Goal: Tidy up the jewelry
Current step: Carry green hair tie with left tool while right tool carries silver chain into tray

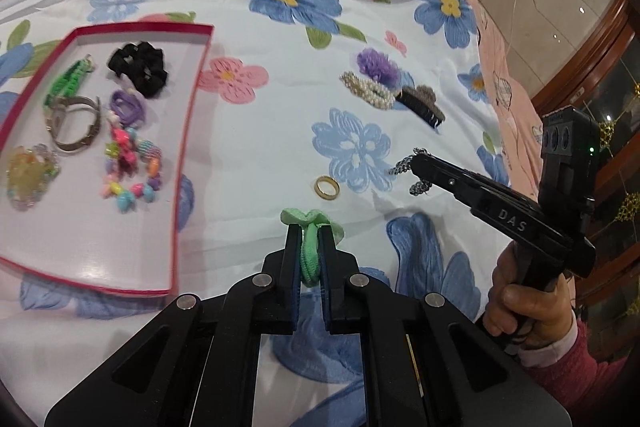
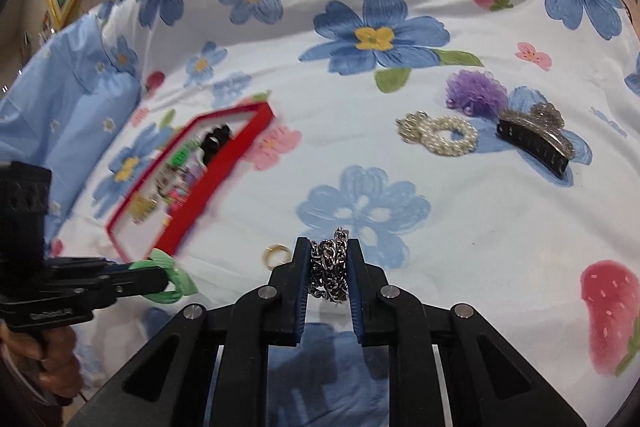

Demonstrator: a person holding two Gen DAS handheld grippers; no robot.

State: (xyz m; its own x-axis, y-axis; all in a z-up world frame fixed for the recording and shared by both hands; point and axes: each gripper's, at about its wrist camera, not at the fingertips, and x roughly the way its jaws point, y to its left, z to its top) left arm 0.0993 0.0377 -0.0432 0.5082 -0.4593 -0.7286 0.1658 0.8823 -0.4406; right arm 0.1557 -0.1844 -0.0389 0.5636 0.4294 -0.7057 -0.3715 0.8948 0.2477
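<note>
Left gripper (image 1: 311, 233) jaws pinch a green hair tie (image 1: 311, 251); right gripper (image 2: 329, 251) jaws clamp a silver chain (image 2: 330, 269). At ten o'clock, a red tray (image 1: 188, 131) holds a black scrunchie (image 1: 139, 69), bangle (image 1: 76, 125) and beaded bracelets (image 1: 132, 167).

The letters "DAS" stand in pale capitals on the side of the right gripper (image 1: 416, 157), at the right of the left wrist view, partway back along its black body. In the right wrist view, at the lower left of the frame, the left gripper (image 2: 166, 277) carries a small line of pale lettering on its body, too blurred to read. No other text, number or sign can be read in either view.
</note>
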